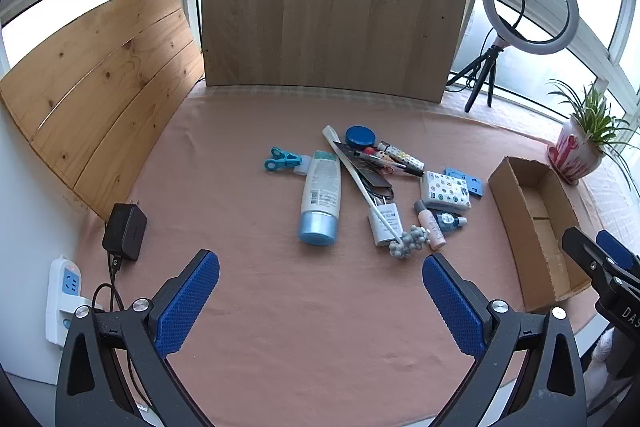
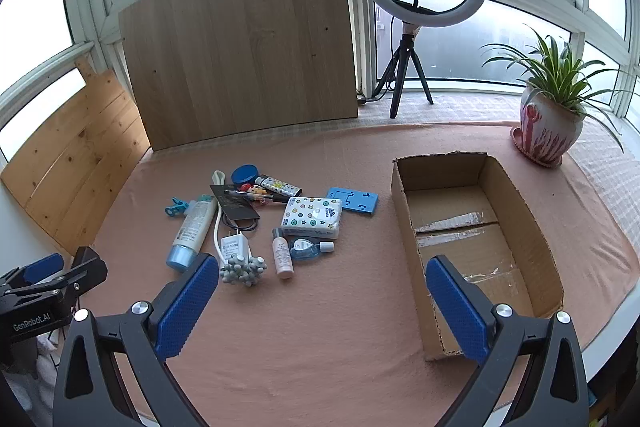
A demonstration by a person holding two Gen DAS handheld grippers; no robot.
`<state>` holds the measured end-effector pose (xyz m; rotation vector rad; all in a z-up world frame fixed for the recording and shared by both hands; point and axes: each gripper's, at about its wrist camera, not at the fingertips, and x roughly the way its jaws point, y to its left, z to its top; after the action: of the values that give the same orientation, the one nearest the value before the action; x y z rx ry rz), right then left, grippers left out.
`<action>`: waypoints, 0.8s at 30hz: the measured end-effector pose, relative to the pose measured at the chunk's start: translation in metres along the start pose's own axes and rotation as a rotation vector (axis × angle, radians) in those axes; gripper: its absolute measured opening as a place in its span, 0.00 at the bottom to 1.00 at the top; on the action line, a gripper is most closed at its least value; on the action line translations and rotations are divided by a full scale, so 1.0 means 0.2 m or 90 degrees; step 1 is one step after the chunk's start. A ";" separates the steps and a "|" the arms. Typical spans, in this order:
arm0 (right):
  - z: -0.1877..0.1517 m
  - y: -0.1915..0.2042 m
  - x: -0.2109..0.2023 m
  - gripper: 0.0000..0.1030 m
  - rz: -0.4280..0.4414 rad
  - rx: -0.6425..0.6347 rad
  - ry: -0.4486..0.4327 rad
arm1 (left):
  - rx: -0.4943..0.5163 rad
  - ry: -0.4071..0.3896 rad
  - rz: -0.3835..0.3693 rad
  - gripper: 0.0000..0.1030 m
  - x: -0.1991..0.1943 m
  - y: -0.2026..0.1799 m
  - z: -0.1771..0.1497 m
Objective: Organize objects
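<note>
Left gripper [image 1: 320,297]: fingers [image 1: 188,303] spread wide, nothing between them, above bare pink cloth on the counter [image 1: 280,347].
Right gripper [image 2: 322,301]: fingers [image 2: 186,305] also wide apart and empty; the right-hand one overlaps the near end of the cardboard box [image 2: 532,219] in view.
Readable writing: "GenRobot.AI" on the left gripper's body at the left edge of the right wrist view; "DAS" cut off at the frame edge on the other gripper in the left wrist view.
Pile: loose items lie together mid-counter, left of the box.
Lotion tube [image 1: 320,197]: printed label, text too small to read; blue cap toward the camera.
Tissue pack [image 2: 313,217]: star and circle pattern, a small blue logo, not legible.
White charger [image 2: 232,247]: grey print, unreadable; a white stick lies across it.
Small bottles: a pink one [image 2: 283,259] and a blue one [image 2: 310,247] side by side, labels illegible.
Hard to make out: a pen, a dark card and small coloured bits overlap behind the blue round tin [image 2: 245,174].
Box: open, nothing in it, taped floor.
Power strip [image 1: 64,299]: partly hidden by the left finger mount.
</note>
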<state>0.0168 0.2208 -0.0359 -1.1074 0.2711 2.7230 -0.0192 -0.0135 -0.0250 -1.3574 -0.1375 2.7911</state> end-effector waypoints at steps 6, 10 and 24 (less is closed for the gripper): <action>0.00 -0.02 0.01 0.99 0.005 0.010 0.006 | 0.002 -0.004 0.001 1.00 0.01 0.00 0.00; 0.00 -0.03 0.03 0.99 0.003 0.017 0.012 | 0.006 -0.008 -0.001 1.00 0.01 -0.01 0.01; -0.02 -0.06 0.05 0.99 0.001 0.028 0.033 | 0.013 -0.005 0.003 1.00 0.03 -0.03 0.00</action>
<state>0.0145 0.2324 -0.0464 -1.1667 0.3376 2.6801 -0.0229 -0.0081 -0.0286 -1.3453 -0.1056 2.7942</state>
